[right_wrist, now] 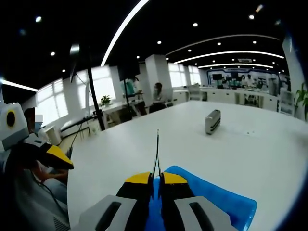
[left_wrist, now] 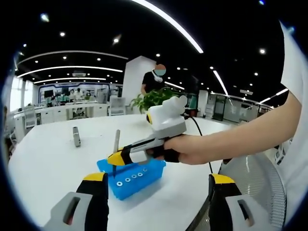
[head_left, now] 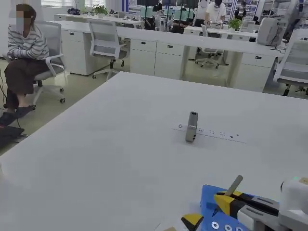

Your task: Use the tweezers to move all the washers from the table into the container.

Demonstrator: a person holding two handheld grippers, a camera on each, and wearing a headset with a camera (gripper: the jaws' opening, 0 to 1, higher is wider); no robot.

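A blue container [left_wrist: 137,179] sits near the table's front edge, with several small silver washers [left_wrist: 133,178] lying in it. They also show in the head view as washers [head_left: 215,225] inside the blue container [head_left: 208,198]. My right gripper [left_wrist: 118,158] is shut on thin metal tweezers [left_wrist: 116,142] just over the container's left end. In its own view the right gripper [right_wrist: 155,180] pinches the tweezers [right_wrist: 157,151] above the container [right_wrist: 216,195]. My left gripper [left_wrist: 159,179] is open and holds nothing, a short way in front of the container; its yellow tip [head_left: 192,220] shows at the bottom edge.
A small grey metal block [head_left: 191,126] stands on the white table [head_left: 120,154] beyond the container, beside a flush socket strip [head_left: 216,133]. A person sits on an office chair [head_left: 45,53] at far left. Desks and chairs fill the background.
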